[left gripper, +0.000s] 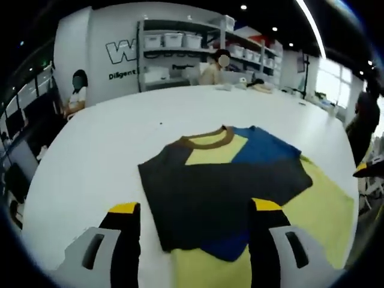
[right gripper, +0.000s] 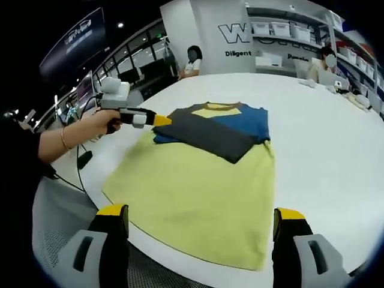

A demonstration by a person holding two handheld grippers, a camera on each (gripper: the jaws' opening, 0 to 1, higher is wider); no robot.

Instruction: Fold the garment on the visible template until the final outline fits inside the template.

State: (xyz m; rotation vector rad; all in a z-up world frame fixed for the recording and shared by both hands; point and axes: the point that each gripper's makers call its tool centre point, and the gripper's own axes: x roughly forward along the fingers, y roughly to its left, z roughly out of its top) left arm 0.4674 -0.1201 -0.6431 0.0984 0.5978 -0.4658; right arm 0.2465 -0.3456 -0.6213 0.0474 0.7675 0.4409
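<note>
Shirt (right gripper: 216, 174), a yellow garment with a brown collar, a blue sleeve and a dark grey sleeve, lies flat on the white table (right gripper: 324, 144), collar at the far end. Both sleeves are already folded in across the chest: the dark grey panel (left gripper: 210, 192) lies diagonally over the blue one. The lower yellow body lies spread out, its hem near the table edge closest to the right gripper view. No separate template outline can be made out under the cloth.

Left gripper (left gripper: 195, 240) hovers above the sleeve-side edge of the shirt. Its jaws stand wide apart and hold nothing. In the right gripper view the same tool (right gripper: 153, 119) appears, held in a person's hand (right gripper: 99, 123), its yellow tip at the edge of the folded sleeve; contact cannot be confirmed.

Right gripper (right gripper: 201, 231) is positioned over the hem end, jaws spread fully and empty.

Handling: the fabric is judged light, soft and limp. It will sag and crease when lifted and may drag on the table. Take hold at the two hem corners, pinching a single layer edge, and carry the hem up toward the collar. Keep the lift low so the folded sleeves do not shift.
</note>
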